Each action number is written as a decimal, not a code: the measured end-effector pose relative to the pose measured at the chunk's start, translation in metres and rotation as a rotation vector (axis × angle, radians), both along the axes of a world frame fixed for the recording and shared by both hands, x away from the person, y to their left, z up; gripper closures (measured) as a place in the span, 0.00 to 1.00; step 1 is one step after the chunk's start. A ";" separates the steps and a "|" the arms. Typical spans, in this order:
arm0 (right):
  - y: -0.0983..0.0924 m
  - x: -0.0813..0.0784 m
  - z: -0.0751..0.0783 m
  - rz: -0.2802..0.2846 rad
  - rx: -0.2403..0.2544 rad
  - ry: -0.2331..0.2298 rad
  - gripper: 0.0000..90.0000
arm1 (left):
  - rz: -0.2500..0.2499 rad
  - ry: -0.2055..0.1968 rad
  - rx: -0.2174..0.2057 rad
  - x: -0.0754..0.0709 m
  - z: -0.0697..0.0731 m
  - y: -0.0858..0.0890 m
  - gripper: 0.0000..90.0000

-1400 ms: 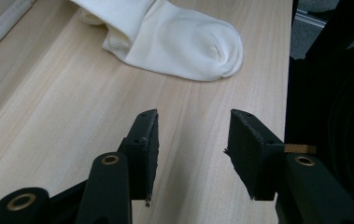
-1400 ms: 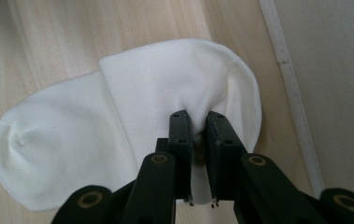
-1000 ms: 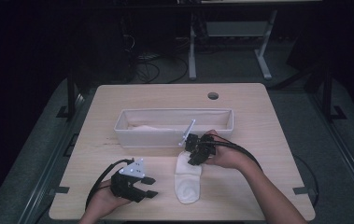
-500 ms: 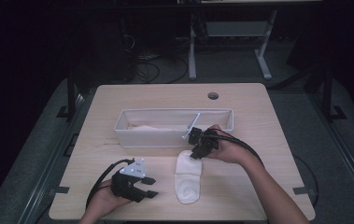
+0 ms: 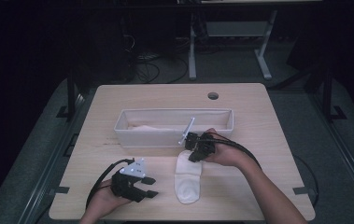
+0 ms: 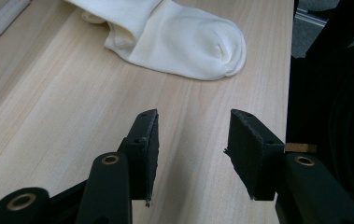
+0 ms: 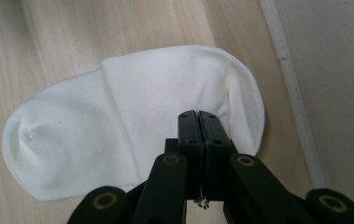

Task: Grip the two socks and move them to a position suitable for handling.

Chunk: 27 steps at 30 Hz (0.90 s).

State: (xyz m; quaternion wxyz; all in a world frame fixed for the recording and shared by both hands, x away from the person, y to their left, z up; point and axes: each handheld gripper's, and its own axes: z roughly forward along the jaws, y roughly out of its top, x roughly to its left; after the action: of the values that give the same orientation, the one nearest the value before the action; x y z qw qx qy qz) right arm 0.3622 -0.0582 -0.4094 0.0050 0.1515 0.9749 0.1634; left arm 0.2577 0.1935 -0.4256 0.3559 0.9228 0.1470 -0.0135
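The right gripper [image 5: 195, 150] has dropped from the bin [image 5: 174, 125] onto the white sock [image 5: 187, 179], jaws just pressed together; wooden table [image 5: 258, 121], dark room.

The high view looks forward and down over the whole tabletop [image 5: 258, 121]. Both gripper views ride low, close along their jaws. All share the white sock [image 5: 187, 179].

On my screens, both forearms are bare to the elbow, no sleeves. The left hand-held gripper [image 5: 149, 186] is black, topped by a grey three-cornered plate, with a black cable looping behind it. The right hand-held gripper [image 5: 192, 157] is black too, trailing twin black cables along the arm. Close up I see brass-coloured pivot pins and flat, matte black jaw pads.
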 end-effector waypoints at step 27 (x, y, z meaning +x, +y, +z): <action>0.001 -0.049 0.006 0.067 0.024 -0.050 0.99 | -0.003 -0.009 0.002 0.000 0.000 -0.003 0.59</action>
State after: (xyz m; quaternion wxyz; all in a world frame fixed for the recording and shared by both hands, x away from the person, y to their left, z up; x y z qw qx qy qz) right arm 0.3133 -0.0572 -0.4033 0.0222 0.1145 0.9769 0.1789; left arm 0.2572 0.1908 -0.4255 0.3555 0.9235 0.1439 -0.0097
